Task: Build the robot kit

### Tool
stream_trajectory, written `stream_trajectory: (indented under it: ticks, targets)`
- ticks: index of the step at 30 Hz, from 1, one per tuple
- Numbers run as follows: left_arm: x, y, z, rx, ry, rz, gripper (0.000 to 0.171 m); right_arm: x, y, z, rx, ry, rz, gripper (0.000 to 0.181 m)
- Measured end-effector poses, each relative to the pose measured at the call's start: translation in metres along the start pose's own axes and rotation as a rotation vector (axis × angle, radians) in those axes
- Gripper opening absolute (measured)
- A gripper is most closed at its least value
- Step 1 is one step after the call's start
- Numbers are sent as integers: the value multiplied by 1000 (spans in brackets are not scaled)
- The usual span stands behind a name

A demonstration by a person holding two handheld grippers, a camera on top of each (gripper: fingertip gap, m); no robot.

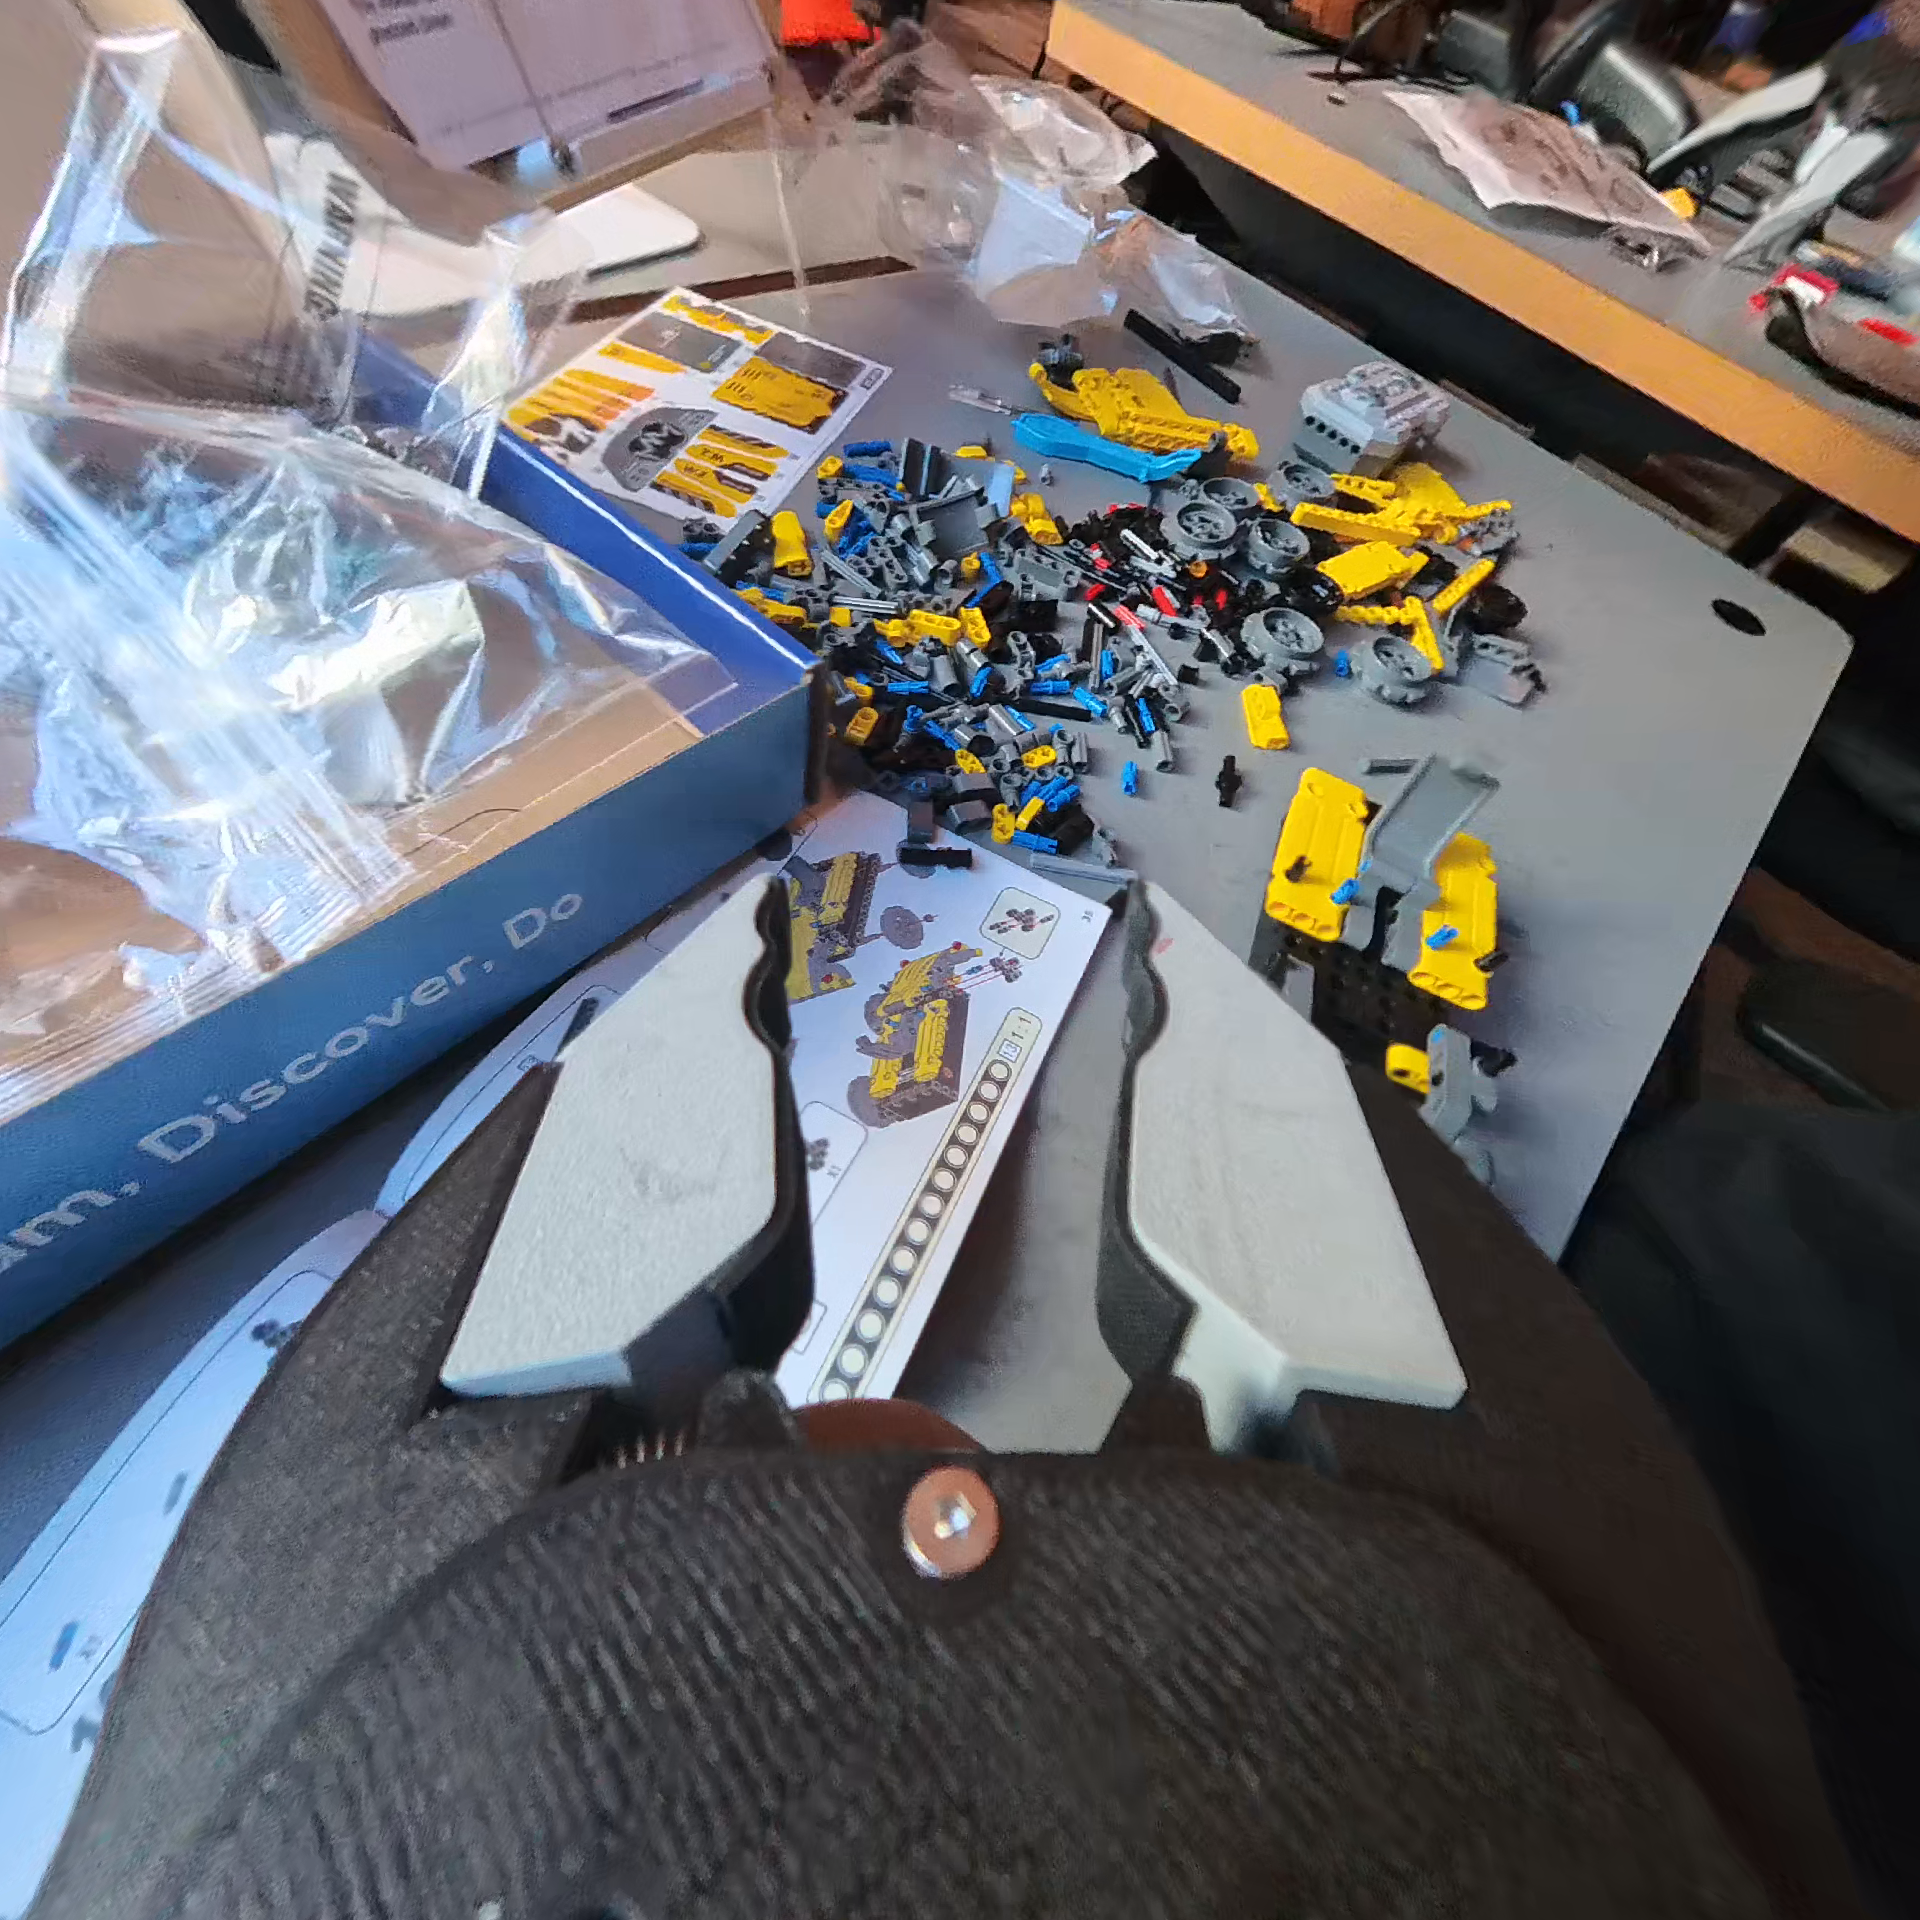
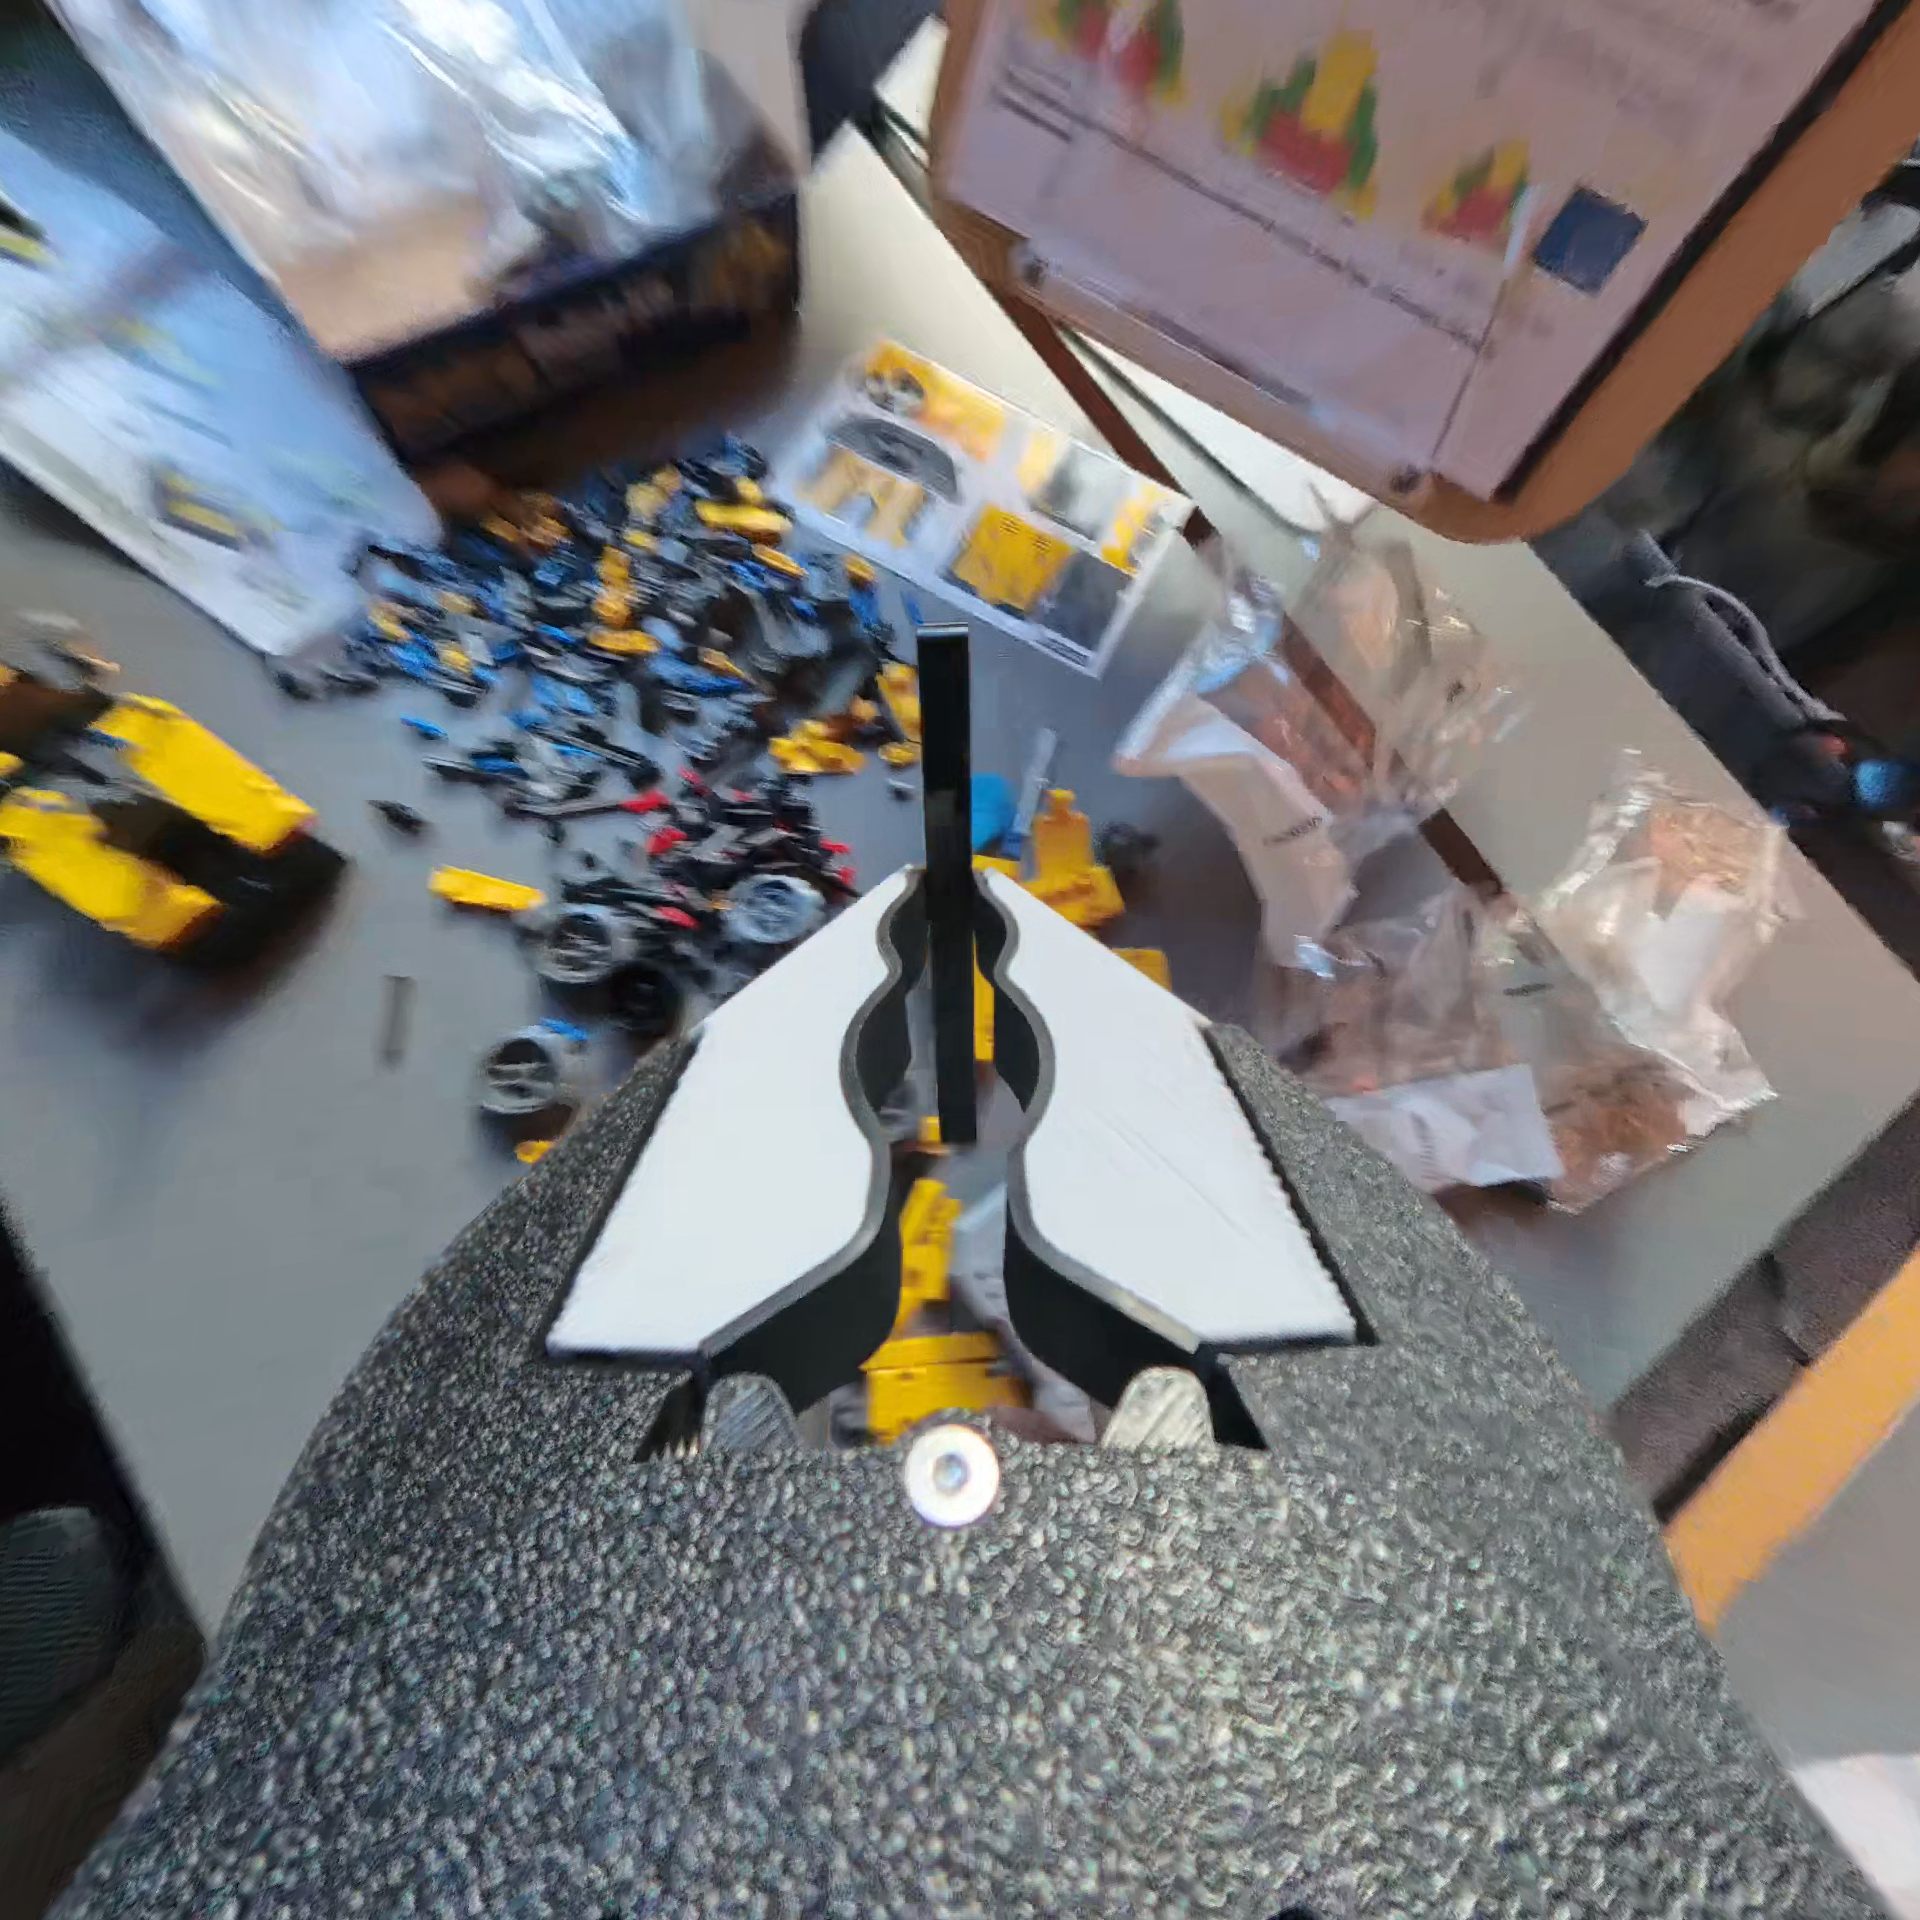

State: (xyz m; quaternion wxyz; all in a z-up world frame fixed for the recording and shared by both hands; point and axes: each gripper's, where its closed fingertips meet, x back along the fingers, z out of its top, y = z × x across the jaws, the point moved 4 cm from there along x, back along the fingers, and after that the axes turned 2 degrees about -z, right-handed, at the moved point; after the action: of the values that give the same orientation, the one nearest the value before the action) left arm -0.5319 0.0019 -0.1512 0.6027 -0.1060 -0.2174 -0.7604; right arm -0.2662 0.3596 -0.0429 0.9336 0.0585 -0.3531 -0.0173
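Observation:
My left gripper (image 1: 951, 899) is open and empty, hovering over an instruction booklet (image 1: 935, 1049) at the near edge of the grey table (image 1: 1621, 790). Beyond it lies a pile of small yellow, blue, grey and black building pieces (image 1: 1070, 623). A partly built yellow, grey and black assembly (image 1: 1382, 894) sits to the right of the fingers. My right gripper (image 2: 948, 883) is shut on a long black bar (image 2: 948, 831) that sticks out forward past the fingertips, held above the piece pile (image 2: 644, 707). The yellow assembly (image 2: 145, 821) is at the left in the blurred right wrist view.
A blue box (image 1: 436, 935) filled with clear plastic bags (image 1: 260, 582) stands to the left. A sticker sheet (image 1: 696, 416) lies behind the pile. Empty clear bags (image 2: 1455, 935) lie on the right. A second table (image 1: 1455, 229) with clutter stands beyond. The left gripper's tips are roughly 40 cm from the right gripper's. The yellow assembly (image 2: 145, 821) lies some 15 cm from my left tips, 30 cm from my right tips. The left camera catches it too, in the left wrist view (image 1: 1415, 832).

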Motion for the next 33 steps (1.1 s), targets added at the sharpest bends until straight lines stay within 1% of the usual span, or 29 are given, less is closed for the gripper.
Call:
stream_trajectory:
  ticks: [2,4,6,8,10,11,13,15,16,17,19,21,22,23,25,27,28,29,31,33]
  targets:
    - [0,7,-4,-44,8,0,62,9,-37,-5,-22,4,46,7]
    - [1,15,-8,-67,22,-18,62,6,-70,-24,-26,-43,38,8]
    - [1,24,-14,-76,35,-43,62,-5,-108,-47,-51,-79,72,7]
    - [1,29,-22,-82,30,-52,62,-23,-137,-76,-97,-155,90,8]
    - [0,35,-29,-73,20,-66,61,-42,-154,-105,-121,-259,61,8]
    - [0,37,-32,-66,19,-75,61,-50,-164,-115,-140,-286,74,8]
    - [0,44,-35,-65,11,-95,61,-63,-185,-125,-180,-313,137,8]
    - [0,45,-36,-81,-4,-81,61,-74,-196,-133,-157,-343,128,8]
    - [0,45,-36,-85,-8,-82,61,-77,-199,-137,-144,-358,131,15]
    - [0,46,-36,-83,-6,-88,61,-79,-199,-137,-142,-359,135,25]
    - [-1,45,-34,-74,-5,-91,61,-75,-189,-127,-176,-313,144,27]
    - [-1,42,-34,-72,-5,-87,61,-64,-165,-106,-210,-224,144,21]
    - [-2,41,-34,-71,-5,-85,61,-58,-148,-96,-214,-196,118,20]
    - [-2,39,-34,-66,-5,-85,60,-53,-124,-89,-226,-175,60,20]
    - [-3,37,-35,-52,-3,-91,60,-49,-59,-85,-310,-172,-113,20]
    - [-4,35,-35,-42,-2,-94,60,-55,9,-101,-420,-271,-300,23]
    - [-5,34,-36,-40,-4,-95,60,-64,35,-111,-458,-328,-354,25]
    - [-5,32,-36,-41,-6,-92,60,-75,55,-121,-481,-372,-374,25]
    - [-5,29,-36,-47,-10,-82,60,-99,79,-139,-529,-456,-360,23]
    - [-3,26,-35,-44,-5,-71,60,-115,92,-149,-572,-506,-338,23]
